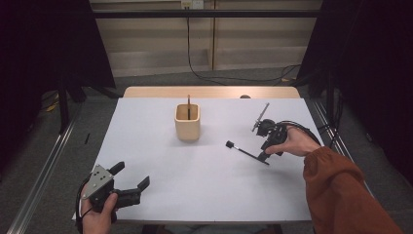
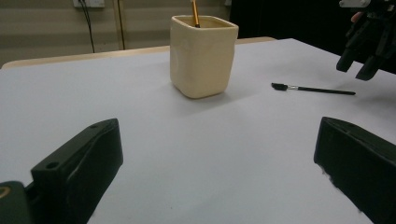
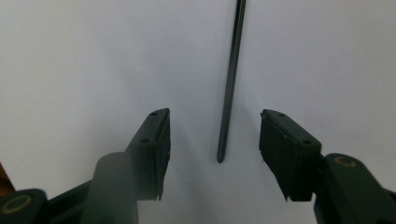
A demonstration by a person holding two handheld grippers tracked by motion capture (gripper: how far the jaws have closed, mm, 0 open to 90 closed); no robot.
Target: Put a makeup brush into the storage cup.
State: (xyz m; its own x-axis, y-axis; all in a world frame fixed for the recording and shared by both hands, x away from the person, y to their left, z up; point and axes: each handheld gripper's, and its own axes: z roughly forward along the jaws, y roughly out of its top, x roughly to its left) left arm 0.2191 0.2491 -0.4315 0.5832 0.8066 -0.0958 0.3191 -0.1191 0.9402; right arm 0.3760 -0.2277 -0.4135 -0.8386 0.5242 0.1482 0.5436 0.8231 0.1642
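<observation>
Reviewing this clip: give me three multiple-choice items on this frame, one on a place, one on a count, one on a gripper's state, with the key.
1. Where is the black brush?
A. Lying on the table, right of the cup
B. Standing in the cup
C. On the floor

2. How many items stand in the cup?
A. None
B. One
C. Three

3. How does the right gripper stand?
A. Shut on the brush
B. Open, jaws on either side of the brush handle's end
C. Shut, away from the brush

Key: 1 A, the high view shows it flat on the white table. 2 B, a single stick rises from it. 3 B, the right gripper view shows clear gaps beside the handle.
</observation>
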